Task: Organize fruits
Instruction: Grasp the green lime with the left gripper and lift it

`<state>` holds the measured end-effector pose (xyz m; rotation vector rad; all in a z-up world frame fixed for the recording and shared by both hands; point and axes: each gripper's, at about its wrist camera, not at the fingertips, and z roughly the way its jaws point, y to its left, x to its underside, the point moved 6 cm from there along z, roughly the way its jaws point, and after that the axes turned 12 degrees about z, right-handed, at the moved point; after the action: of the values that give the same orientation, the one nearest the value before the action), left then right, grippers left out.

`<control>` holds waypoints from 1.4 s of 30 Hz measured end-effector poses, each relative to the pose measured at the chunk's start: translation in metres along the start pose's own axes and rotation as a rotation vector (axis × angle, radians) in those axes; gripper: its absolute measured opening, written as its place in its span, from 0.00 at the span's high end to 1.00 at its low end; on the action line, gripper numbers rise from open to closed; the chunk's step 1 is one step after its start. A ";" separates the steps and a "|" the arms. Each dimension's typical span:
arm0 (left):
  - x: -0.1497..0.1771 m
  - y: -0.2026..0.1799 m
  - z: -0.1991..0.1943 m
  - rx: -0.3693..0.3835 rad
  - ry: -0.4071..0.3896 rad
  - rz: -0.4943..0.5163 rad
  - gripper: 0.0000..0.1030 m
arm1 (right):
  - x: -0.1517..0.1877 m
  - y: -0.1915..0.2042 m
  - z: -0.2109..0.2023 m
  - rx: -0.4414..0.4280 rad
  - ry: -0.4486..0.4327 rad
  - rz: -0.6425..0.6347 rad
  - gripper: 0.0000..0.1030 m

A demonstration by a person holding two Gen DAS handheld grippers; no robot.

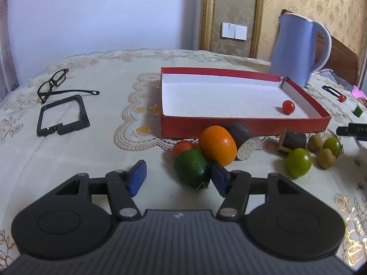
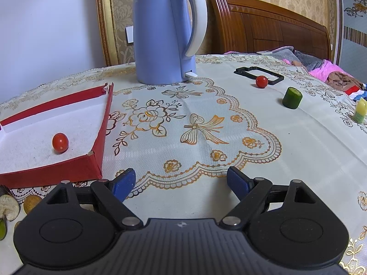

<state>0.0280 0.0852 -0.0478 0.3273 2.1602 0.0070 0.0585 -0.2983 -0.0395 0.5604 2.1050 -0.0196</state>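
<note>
Green fruit (image 1: 192, 171) partly behind left tool (image 1: 178, 178) pad, both tools released (right tool (image 2: 181, 183) wider), eggplant piece (image 2: 8, 204) cut off.

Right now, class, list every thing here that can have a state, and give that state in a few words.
Red box: open, holds one cherry tomato.
Kettle: upright, lid shut.
Glasses: unfolded, on the cloth.
Left tongs: open, nothing between the pads.
Right tongs: open wide, empty.

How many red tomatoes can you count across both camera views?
3 red tomatoes: one inside the red box, one by the black frame right of the kettle, one behind the green piece. More may be hidden.
</note>
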 end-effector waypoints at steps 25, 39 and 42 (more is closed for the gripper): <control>-0.068 -0.004 0.007 0.066 -0.128 -0.030 0.74 | 0.001 0.003 0.001 0.014 0.006 -0.022 0.13; -0.089 -0.029 0.094 0.010 -0.003 0.026 0.74 | 0.002 0.005 0.003 0.027 0.008 -0.040 0.13; -0.084 -0.032 0.098 -0.016 0.006 0.050 0.73 | 0.002 0.006 0.003 0.027 0.008 -0.040 0.13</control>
<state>0.1450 0.0226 -0.0404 0.3718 2.1560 0.0536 0.0624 -0.2929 -0.0419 0.5351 2.1266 -0.0691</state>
